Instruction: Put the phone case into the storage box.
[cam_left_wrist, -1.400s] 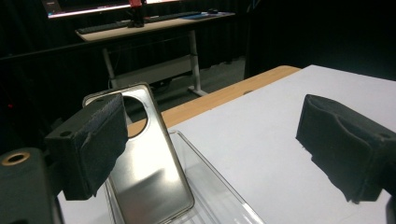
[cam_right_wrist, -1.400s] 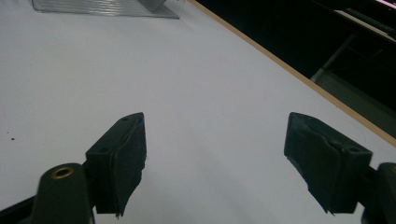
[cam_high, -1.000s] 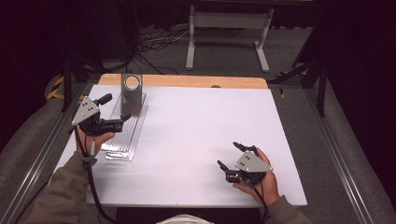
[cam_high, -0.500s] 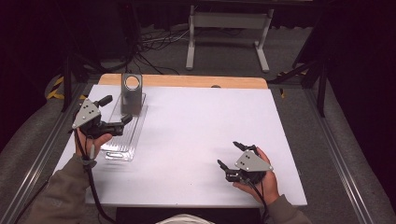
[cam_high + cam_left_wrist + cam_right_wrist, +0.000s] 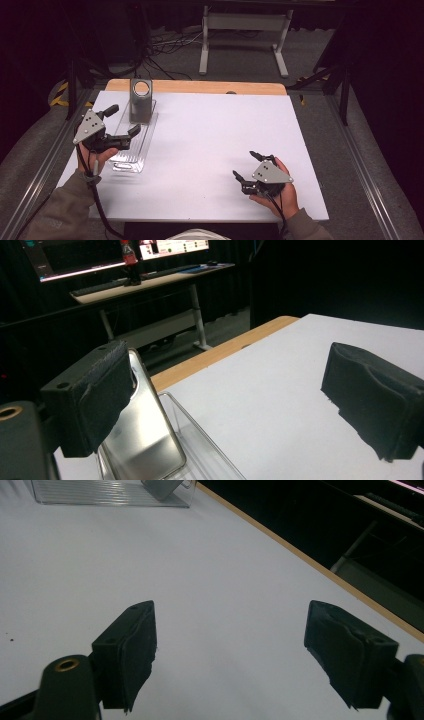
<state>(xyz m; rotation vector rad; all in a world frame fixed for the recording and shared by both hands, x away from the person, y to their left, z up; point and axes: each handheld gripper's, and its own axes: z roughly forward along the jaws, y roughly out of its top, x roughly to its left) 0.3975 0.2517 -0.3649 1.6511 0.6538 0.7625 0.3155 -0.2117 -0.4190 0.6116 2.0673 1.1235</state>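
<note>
Jaws spread wide on both grippers and gripping nothing: that is how the work stands, and by that measure it looks barely begun. Its thing, as far as the hands point to one, is the metal plate (image 5: 140,100), a brushed steel piece with a round hole near its top, standing upright at the far end of the clear plastic tray (image 5: 131,142); the left gripper view shows it leaning slightly back (image 5: 145,435), its lower edge inside the tray (image 5: 200,450). The left gripper (image 5: 120,126) hovers over the tray just short of the plate, one black pad to the tray's outer side and the other above its near half, so the plate sits ahead of the opening but not yet between the pads; in its own view the near pad overlaps the plate's edge, though I cannot tell whether they touch. I judge what is left to be nearly everything: bringing the jaws around the plate, closing on it, and lifting or shifting it. The tray lies along the left side of the white surface (image 5: 215,130), which rests on a wooden board showing at the far edge. The right gripper (image 5: 246,168) rests low near the front right corner, well apart from tray and plate, pointed across bare white sheet and apparently idle
</note>
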